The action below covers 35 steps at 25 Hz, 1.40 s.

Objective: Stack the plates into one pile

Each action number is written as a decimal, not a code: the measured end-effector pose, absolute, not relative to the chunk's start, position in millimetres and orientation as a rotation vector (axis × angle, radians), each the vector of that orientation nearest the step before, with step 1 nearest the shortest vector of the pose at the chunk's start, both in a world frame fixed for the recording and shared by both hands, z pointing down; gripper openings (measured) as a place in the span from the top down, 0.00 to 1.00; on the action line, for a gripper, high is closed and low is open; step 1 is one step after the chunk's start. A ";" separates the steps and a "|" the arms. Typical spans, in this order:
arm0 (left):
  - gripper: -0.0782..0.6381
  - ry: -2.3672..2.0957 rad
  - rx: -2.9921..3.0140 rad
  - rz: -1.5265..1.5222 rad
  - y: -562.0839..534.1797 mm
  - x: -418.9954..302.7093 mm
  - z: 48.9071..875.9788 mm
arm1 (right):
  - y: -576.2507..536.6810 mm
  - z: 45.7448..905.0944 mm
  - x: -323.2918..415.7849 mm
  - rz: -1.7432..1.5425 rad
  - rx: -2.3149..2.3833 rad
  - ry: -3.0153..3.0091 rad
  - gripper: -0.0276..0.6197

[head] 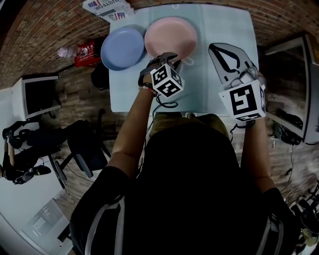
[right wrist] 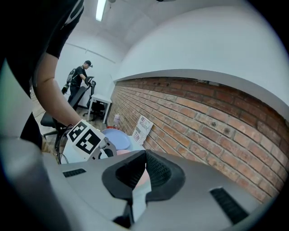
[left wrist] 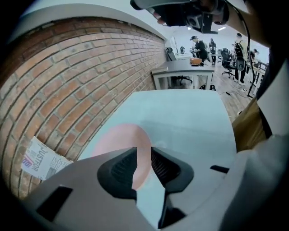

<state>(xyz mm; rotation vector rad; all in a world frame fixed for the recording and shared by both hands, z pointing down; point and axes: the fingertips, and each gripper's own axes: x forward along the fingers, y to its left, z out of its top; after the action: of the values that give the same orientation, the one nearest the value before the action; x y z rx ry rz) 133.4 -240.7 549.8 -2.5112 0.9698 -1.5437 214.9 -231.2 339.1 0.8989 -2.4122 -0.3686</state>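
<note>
Two plates lie side by side at the far end of the pale table (head: 219,25): a blue plate (head: 122,48) on the left and a pink plate (head: 171,37) to its right. My left gripper (head: 172,56) is at the pink plate's near rim. In the left gripper view its jaws (left wrist: 144,151) stand apart, with the pink plate (left wrist: 119,140) showing in the gap; the pads do not press on it. My right gripper (head: 215,49) hovers over the table's right side, shut and empty (right wrist: 145,154). The blue plate (right wrist: 116,139) also shows in the right gripper view.
A folded newspaper (head: 107,9) leans on the brick wall (left wrist: 76,76) behind the plates. A red box (head: 84,54) and a bottle (head: 65,51) sit left of the table. Office chairs (head: 82,144) and a desk (head: 30,94) stand to the left.
</note>
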 end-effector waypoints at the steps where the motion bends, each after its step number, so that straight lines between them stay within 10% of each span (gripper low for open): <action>1: 0.74 0.950 -2.505 -1.566 -241.2 135.5 556.7 | -232.0 339.9 218.1 -0.366 0.906 -2.407 0.90; 35: 0.85 0.833 -2.283 -1.740 -263.5 127.7 612.6 | -234.5 337.6 228.7 -0.383 0.981 -2.388 0.90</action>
<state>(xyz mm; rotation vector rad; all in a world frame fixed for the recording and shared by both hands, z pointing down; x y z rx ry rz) 127.7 -263.5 612.6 -2.2828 0.8332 -1.7398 228.7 -234.5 337.6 0.9805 -2.3884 -0.3829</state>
